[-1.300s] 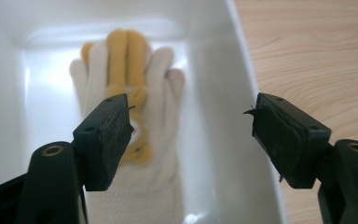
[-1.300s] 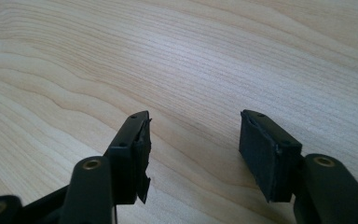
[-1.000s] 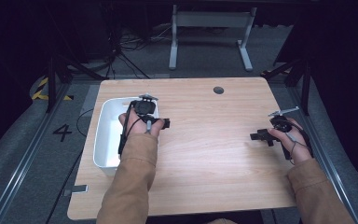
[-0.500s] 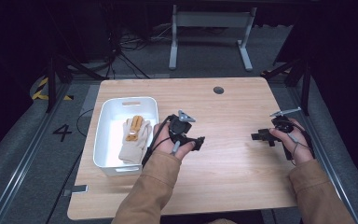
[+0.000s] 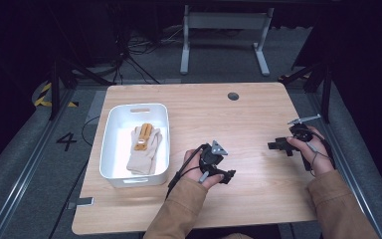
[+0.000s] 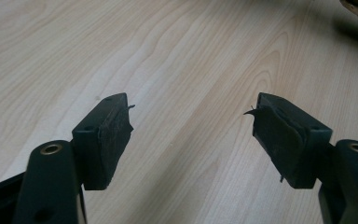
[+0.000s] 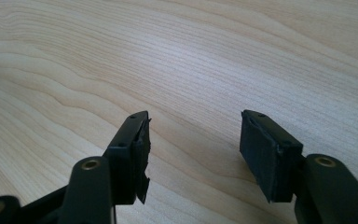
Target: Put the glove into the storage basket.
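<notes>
A pair of beige gloves [image 5: 144,146] with an orange patch lies inside the white bin [image 5: 110,149] at the left of the wooden table [image 5: 219,119]. My left gripper [image 5: 225,175] is low over the table's middle front, to the right of the bin, and stands open; in the left gripper view [image 6: 191,128] only bare wood shows between its jaws. At the right edge of the table my right gripper [image 5: 276,146] is also open, pointing left, and the right gripper view [image 7: 193,140] shows bare wood between its pads.
A small dark round hole [image 5: 233,95] sits in the tabletop near the far edge. Black frame rails and a grey floor surround the table, with a white stand [image 5: 224,30] beyond it. A cable [image 5: 179,174] trails from the left gripper.
My left gripper has come out of the bin and moved right to the table's middle front, leaving the gloves in the bin. The right gripper has stayed put.
</notes>
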`<state>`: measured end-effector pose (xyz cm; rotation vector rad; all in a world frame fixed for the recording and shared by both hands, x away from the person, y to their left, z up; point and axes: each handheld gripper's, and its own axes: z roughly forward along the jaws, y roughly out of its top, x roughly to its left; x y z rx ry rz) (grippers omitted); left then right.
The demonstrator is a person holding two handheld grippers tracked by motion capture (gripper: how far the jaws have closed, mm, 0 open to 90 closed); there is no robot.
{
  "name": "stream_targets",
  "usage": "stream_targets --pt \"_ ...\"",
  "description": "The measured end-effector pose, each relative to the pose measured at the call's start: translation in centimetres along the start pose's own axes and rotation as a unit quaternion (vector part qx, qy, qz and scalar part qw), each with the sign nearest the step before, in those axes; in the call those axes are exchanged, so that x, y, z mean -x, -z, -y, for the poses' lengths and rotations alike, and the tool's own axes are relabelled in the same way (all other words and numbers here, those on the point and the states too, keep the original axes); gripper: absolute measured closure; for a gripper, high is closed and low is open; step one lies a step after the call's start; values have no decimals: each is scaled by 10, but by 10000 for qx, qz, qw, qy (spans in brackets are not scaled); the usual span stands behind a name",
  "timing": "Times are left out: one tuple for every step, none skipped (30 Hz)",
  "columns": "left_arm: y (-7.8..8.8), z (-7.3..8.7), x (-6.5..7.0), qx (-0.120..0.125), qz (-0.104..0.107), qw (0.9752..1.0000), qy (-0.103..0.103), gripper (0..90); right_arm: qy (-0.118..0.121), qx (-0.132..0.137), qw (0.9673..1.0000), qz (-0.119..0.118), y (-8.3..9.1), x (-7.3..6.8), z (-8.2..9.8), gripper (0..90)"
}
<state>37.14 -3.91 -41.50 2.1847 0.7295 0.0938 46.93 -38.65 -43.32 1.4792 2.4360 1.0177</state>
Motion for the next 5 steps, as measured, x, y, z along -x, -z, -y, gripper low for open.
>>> stream_targets --pt "-2 1 1 -25 -36 10000 13 278 -4 1 10000 1 0 0 0 437" --pt "-3 2 1 -47 -55 10000 5 273 -6 2 10000 1 0 0 0 436" --pt "-4 3 1 -85 -106 9999 -15 270 -4 3 10000 2 0 0 0 436" --pt "-5 4 2 -121 -155 9998 37 270 2 3 10000 10 0 0 0 434" --pt "-5 4 2 -150 -197 9997 65 268 10 10 10000 16 0 0 0 434"
